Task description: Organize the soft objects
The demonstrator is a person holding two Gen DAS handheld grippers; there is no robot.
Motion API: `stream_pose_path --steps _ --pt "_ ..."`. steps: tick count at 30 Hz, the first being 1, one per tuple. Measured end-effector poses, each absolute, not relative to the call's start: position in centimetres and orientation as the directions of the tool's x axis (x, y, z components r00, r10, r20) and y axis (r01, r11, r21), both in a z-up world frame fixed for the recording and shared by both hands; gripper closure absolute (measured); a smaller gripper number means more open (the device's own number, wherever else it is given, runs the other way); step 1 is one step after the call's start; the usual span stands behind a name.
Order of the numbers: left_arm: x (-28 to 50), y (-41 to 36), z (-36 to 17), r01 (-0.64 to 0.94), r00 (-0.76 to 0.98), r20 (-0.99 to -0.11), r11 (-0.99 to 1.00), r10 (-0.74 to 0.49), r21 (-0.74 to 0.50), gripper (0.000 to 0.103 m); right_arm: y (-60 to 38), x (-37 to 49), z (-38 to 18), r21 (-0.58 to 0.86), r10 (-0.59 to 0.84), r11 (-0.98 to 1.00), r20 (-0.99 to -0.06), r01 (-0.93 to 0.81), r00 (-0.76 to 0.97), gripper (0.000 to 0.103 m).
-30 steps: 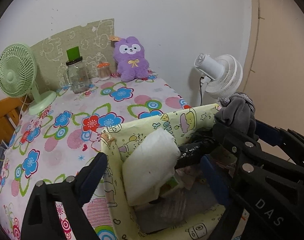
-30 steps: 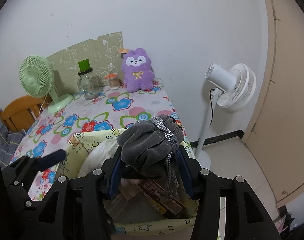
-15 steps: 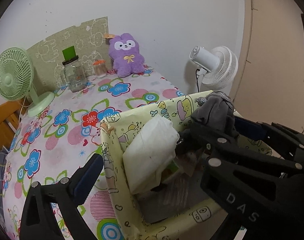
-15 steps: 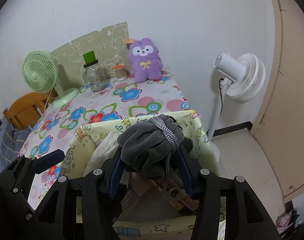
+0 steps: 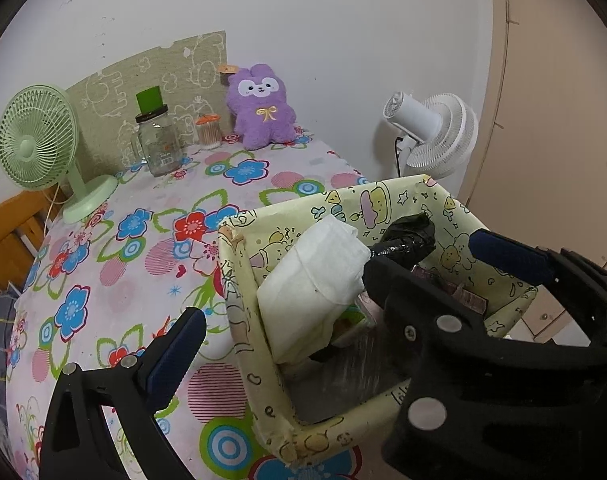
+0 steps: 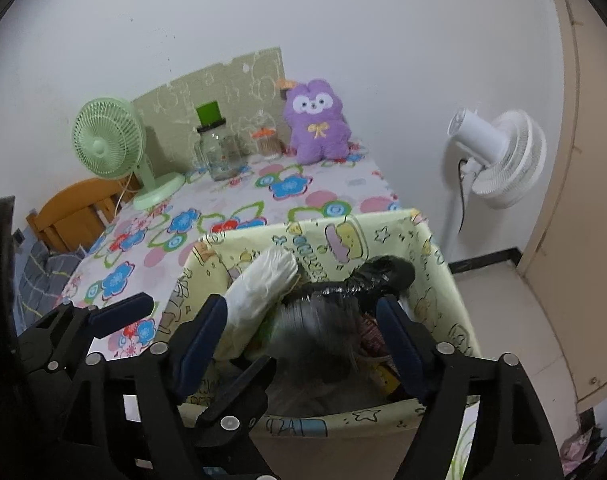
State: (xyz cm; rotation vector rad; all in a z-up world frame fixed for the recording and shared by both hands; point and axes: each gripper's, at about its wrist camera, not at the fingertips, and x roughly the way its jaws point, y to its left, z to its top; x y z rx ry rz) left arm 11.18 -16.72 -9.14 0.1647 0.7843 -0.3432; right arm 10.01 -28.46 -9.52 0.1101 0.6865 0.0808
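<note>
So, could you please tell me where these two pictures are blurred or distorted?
Right wrist view: the grey pouch between the open right gripper fingers is smeared by motion, the rest fairly sharp. Left wrist view: sharp throughout. Both views: fisheye bending at the edges, dark corners.

grey pouch (image 6: 319, 332) blurred, jaws just opening

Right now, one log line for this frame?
right hand-held gripper: jaws just opened, grey pouch dropping blurred between them | left hand-held gripper: open, empty | yellow bin: holds white pack, black bag
</note>
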Motion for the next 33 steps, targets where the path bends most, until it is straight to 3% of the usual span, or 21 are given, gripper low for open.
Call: stream_pose_path --steps 9,21,33 --pt "9.8 -15.5 -7.9 0.346 0.683 -0.689 0.938 -0.242 0.014 0.001 -27.6 8.7 -8.4 0.111 0.081 0.994 -0.611 -0.016 0.787 0.022" --pt "8.1 -11.6 -5.5 0.262 0.749 -0.634 0.965 -0.194 0.015 0.001 -25.1 6.4 -6.1 0.087 0.056 0.996 -0.558 -0.008 0.828 0.009" --pt "6.4 -6.1 -3.3 0.163 0.800 -0.583 0.986 -0.142 -0.016 0.001 -21.9 4.6 -3.8 0.084 0.070 0.996 -0.511 -0.031 0.857 0.007"
